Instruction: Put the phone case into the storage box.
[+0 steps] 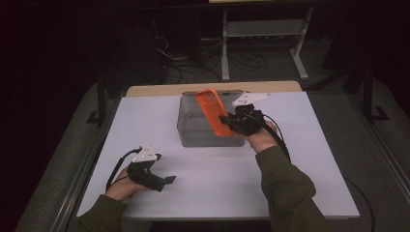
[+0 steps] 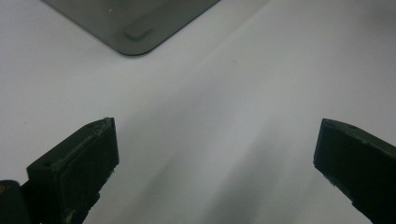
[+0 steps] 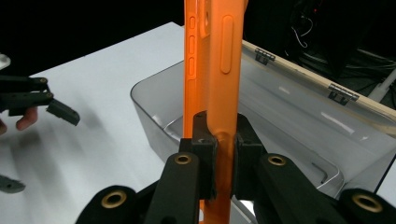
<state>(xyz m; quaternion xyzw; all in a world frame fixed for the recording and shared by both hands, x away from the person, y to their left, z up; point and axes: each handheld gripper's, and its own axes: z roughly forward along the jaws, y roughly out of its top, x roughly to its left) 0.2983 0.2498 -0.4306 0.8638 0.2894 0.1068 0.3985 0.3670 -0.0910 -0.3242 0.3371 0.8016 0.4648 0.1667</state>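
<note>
1. In the right gripper view the orange phone case (image 3: 217, 70) runs past the top edge above the right gripper (image 3: 219, 154), and its lower end is hidden behind the pinching fingers (image 3: 203, 154).
2. Ahead of the left gripper (image 2: 215, 154), the grey bin (image 2: 130, 21) is cut off by the top edge, leaving one corner.
3. The right finger (image 2: 359, 163) runs off the side edge.

Count: one orange silicone phone case (image 1: 213, 112); one clear grey plastic bin (image 1: 189, 126); two black two-jaw grippers.
</note>
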